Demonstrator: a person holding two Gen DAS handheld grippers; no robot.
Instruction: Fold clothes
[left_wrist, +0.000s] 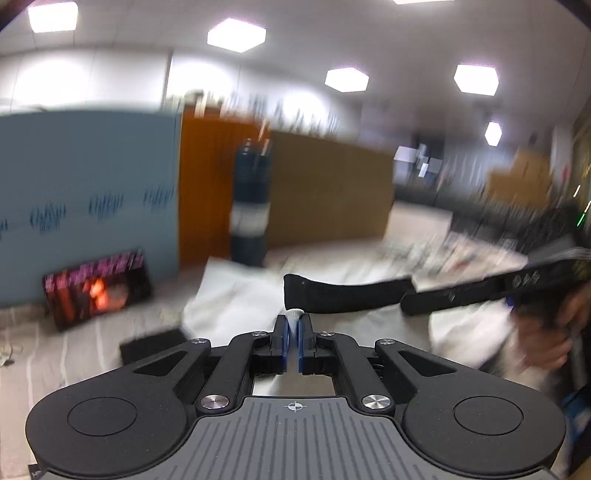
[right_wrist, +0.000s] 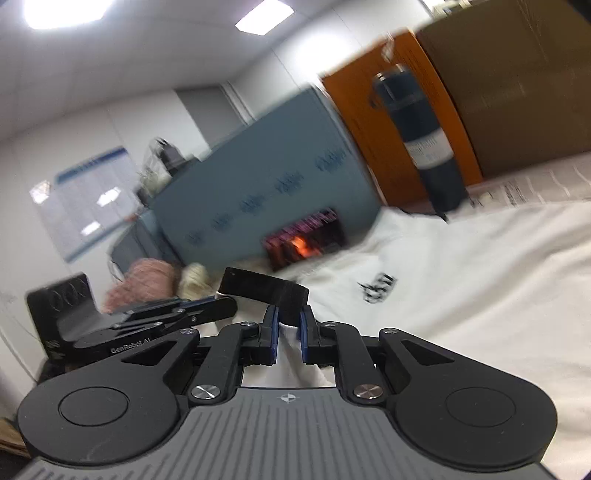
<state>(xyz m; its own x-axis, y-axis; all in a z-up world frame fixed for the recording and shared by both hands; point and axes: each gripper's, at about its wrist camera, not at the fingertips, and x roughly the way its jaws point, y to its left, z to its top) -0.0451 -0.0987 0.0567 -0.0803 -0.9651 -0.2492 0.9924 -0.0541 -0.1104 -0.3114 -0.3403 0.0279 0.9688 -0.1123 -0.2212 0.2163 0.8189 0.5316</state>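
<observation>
Left hand-held gripper (left_wrist: 293, 318) pinches white garment (left_wrist: 236, 299) edge.

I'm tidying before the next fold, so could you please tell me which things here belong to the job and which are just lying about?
Job:
white garment
its black cuff
left gripper
right gripper

Lying about:
dark bottle
fire-picture box
pink yarn
papers
</observation>
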